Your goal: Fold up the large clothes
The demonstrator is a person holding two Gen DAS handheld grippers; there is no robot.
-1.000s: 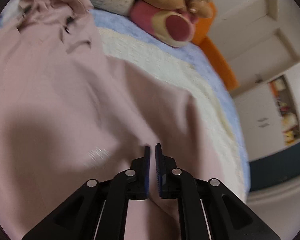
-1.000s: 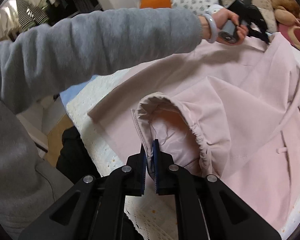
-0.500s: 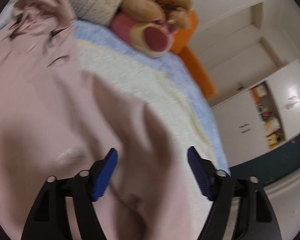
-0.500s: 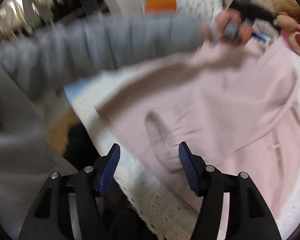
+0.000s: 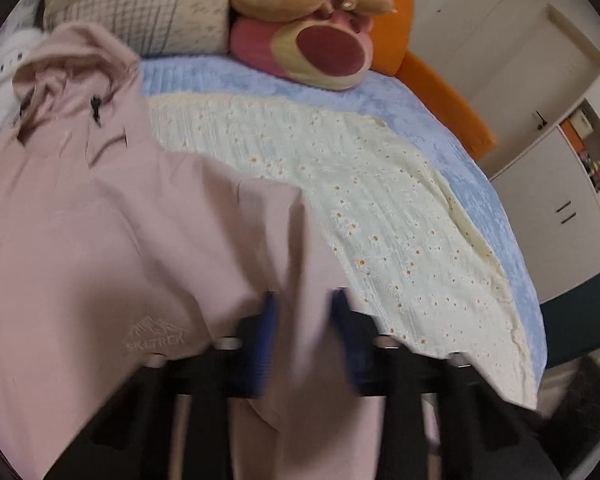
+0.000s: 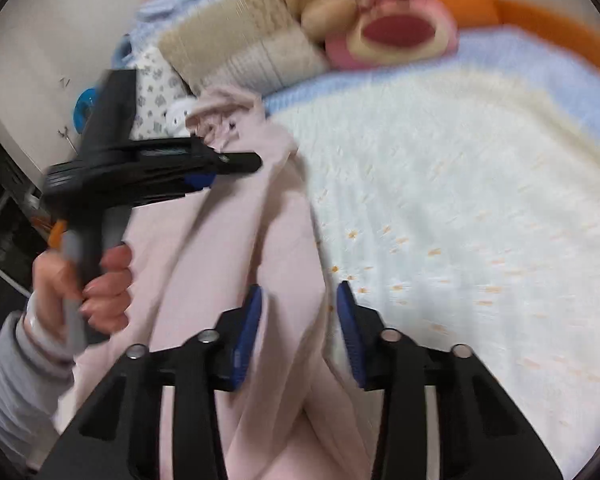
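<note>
A large pale pink hooded jacket (image 5: 100,240) lies on the bed, hood toward the pillows; it also shows in the right wrist view (image 6: 228,264). My left gripper (image 5: 304,336) is open, its blue pads on either side of a raised fold of the jacket's right edge, blurred by motion. My right gripper (image 6: 298,332) is open over the jacket's edge, pink cloth between the pads. The left gripper also shows in the right wrist view (image 6: 204,172), held in a hand above the jacket.
A cream flowered blanket (image 5: 380,208) covers a blue bedspread (image 5: 480,184). A pink and brown plush bear (image 5: 320,44) and pillows (image 5: 140,8) sit at the head. An orange headboard (image 5: 440,92) and white cupboards (image 5: 560,208) lie beyond. A white plush (image 5: 4,72) sits left.
Both grippers were shut on the jacket a second ago and have opened and let go. The right gripper has swung from the sleeve cuff side toward the jacket's right edge.
</note>
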